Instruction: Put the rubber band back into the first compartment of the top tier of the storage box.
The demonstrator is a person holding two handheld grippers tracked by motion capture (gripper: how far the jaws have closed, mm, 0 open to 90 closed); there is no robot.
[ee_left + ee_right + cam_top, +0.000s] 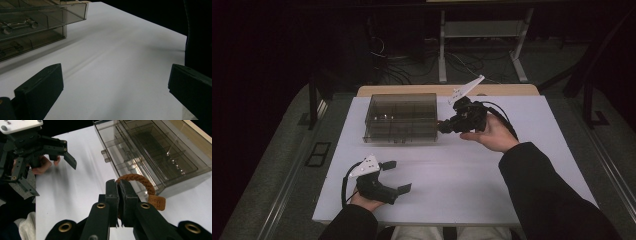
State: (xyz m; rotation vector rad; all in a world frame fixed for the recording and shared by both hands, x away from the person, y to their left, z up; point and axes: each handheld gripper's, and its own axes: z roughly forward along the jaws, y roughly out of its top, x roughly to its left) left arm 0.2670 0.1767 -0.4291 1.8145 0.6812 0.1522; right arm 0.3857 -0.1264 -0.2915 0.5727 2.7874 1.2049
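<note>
Two hand-held grippers work over a white table [452, 170]. At the left of the high view, the left gripper [398, 176] sits near the table's front edge, held in the person's left hand [364, 200], with a white three-cornered plate on top. Its jaws stand wide apart and hold nothing. In the left gripper view [115, 85], bare tabletop lies between the two black jaws, and the box's corner shows at upper left.

Toward the back of the table, left of centre, stands a clear smoky plastic box [401, 118] with inner dividers. A few small metal parts glint in its compartments; what they are cannot be told.

Just right of the box, the right gripper [443, 126] rests in the person's right hand [492, 135], pointing at the box's right end. Its jaws are pressed together on a brown braided loop [136, 181]. In the right gripper view [118, 195], the loop arches up from between the jaws, just beside the box's [150, 155] near edge. A small tan tag [156, 202] hangs from the loop; its lettering is too blurred to read. The left gripper [63, 157] shows at the upper left of that view, jaws spread.

A dark sleeve [552, 200] covers the right forearm at lower right.
</note>
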